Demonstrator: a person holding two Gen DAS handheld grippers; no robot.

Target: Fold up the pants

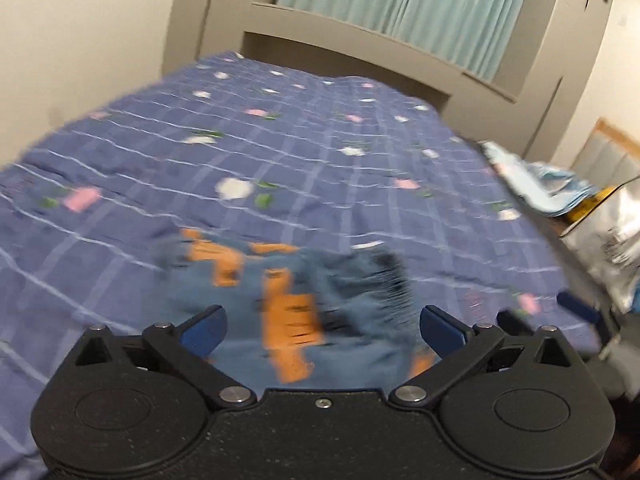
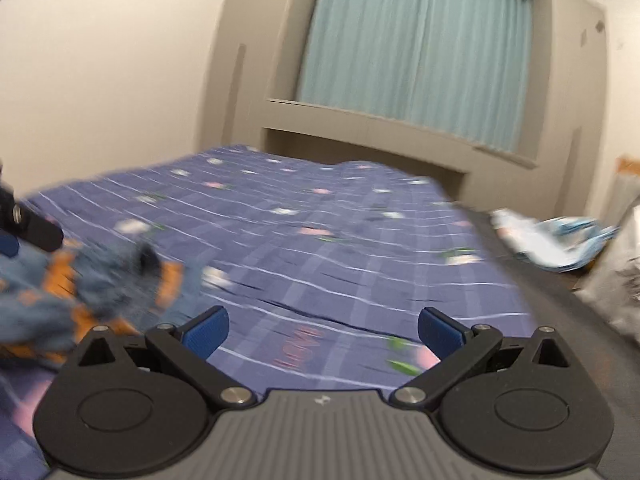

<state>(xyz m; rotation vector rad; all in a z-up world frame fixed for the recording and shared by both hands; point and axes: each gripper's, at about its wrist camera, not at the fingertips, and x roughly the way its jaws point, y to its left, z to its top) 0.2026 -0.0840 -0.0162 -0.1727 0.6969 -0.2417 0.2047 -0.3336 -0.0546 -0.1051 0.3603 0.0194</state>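
Left gripper [image 1: 322, 330] tilts down over the pants [image 1: 288, 300], fingers spread wide, pads clear of the cloth; the blue-and-orange bundle lies between them at 12 o'clock, crumpled on the bedspread [image 1: 280, 140]. Right gripper [image 2: 323, 334] points lower-angled across the bed, fingers spread, nothing between; pants at its 10 o'clock. Curtain [image 2: 416, 52] at 12, foil bag [image 1: 608, 240] at 3 off the bed edge. Both views blurred.
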